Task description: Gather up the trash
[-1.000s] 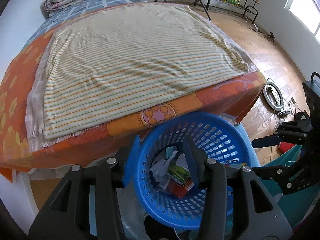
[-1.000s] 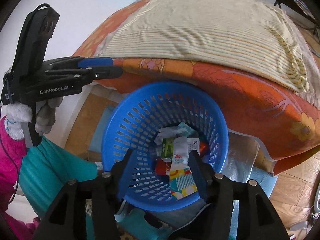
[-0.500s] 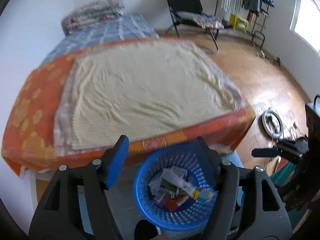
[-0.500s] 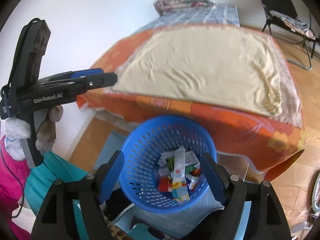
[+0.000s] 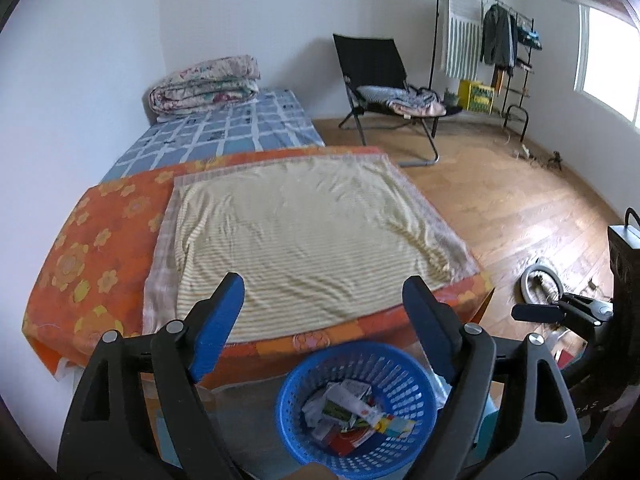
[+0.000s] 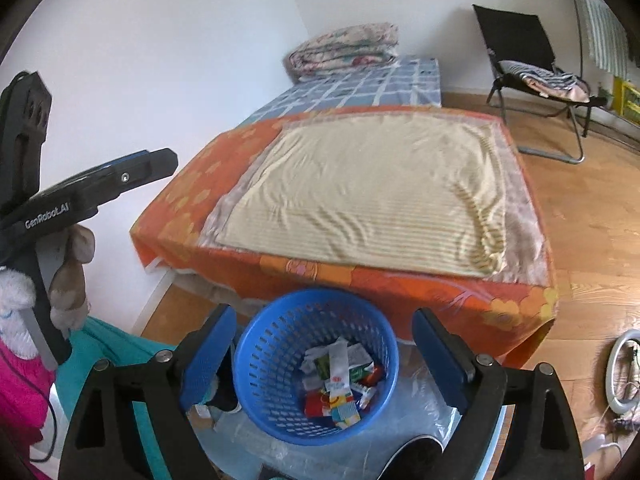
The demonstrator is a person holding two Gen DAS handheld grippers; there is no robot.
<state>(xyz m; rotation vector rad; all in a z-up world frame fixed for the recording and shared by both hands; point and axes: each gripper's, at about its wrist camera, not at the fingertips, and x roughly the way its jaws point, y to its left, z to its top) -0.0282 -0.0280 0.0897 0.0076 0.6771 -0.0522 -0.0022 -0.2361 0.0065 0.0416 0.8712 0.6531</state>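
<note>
both my left gripper (image 5: 320, 304) and right gripper (image 6: 322, 336) hang released, empty. the basket (image 6: 316, 364) of wrappers (image 6: 340, 380) sits below the bed (image 6: 360, 184); light, crinkly stuff, best lifted by the stiff rim.

White lettering reading "GenRobot.AI" runs along the black body of the left tongs (image 6: 132, 170), seen from the right wrist view. The wrappers (image 6: 340, 376) in the blue basket (image 6: 256, 360) carry printed marks and a red logo, too small and blurred to read. No other text is legible.
</note>
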